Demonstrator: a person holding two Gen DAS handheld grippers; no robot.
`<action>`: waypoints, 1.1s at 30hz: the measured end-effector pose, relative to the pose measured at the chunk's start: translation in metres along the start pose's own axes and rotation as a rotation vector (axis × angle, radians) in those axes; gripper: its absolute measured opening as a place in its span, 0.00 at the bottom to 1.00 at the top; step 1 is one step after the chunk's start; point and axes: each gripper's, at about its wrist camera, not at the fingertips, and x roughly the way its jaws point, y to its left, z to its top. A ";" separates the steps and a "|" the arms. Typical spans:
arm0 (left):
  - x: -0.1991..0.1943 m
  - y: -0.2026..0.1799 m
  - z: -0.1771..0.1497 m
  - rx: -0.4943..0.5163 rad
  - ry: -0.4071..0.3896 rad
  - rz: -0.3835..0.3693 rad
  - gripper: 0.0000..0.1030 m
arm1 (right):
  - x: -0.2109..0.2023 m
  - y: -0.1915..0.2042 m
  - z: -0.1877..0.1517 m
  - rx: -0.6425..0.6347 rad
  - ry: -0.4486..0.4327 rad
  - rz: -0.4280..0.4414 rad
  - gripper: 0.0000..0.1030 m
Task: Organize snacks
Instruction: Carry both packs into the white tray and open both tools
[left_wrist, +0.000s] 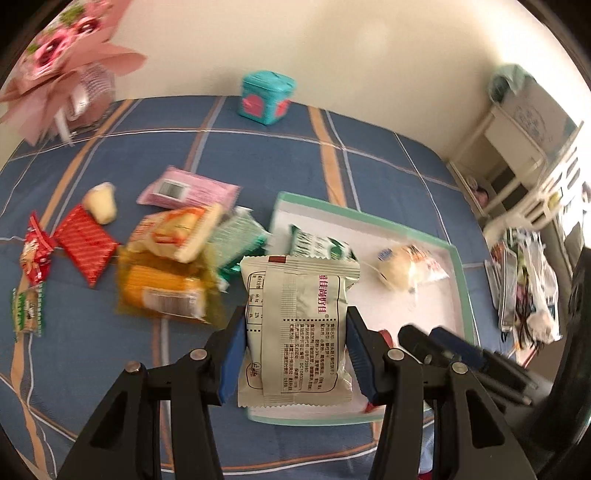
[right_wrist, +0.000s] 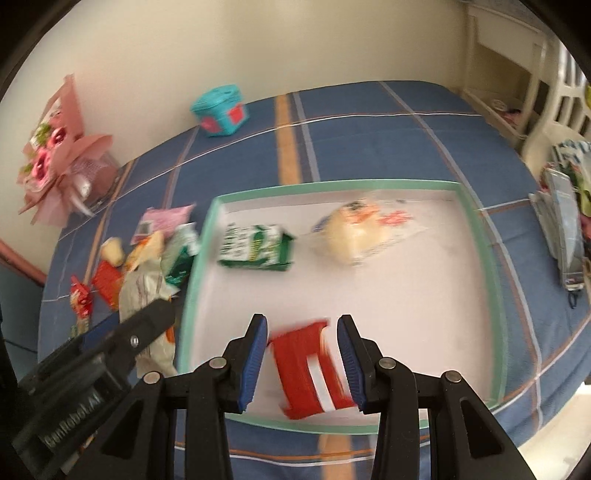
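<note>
Wrist views: left tongs (left_wrist: 295, 347) clamp a pale packet (left_wrist: 295, 332), right tongs (right_wrist: 302, 360) a red packet (right_wrist: 312, 369).

Cream wall (left_wrist: 332, 48) behind, plain. Bed with blue plaid sheet (right_wrist: 369, 125), orange and white stripes, fills most of view. Pink bouquet (left_wrist: 66, 55) at left against wall. Teal box (left_wrist: 267, 98) on sheet near wall. White shelf unit (left_wrist: 524, 147) at right, strong daylight there. Cluttered pile (left_wrist: 524, 288) beside bed edge, right.
</note>
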 end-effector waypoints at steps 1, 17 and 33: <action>0.003 -0.005 -0.001 0.012 0.007 0.000 0.51 | 0.000 -0.004 0.001 0.004 0.001 -0.008 0.41; 0.046 -0.020 -0.016 0.019 0.122 0.036 0.52 | 0.021 -0.032 -0.004 0.086 0.072 -0.027 0.41; 0.030 -0.009 -0.007 -0.018 0.086 0.048 0.59 | 0.020 -0.026 -0.002 0.080 0.069 -0.022 0.41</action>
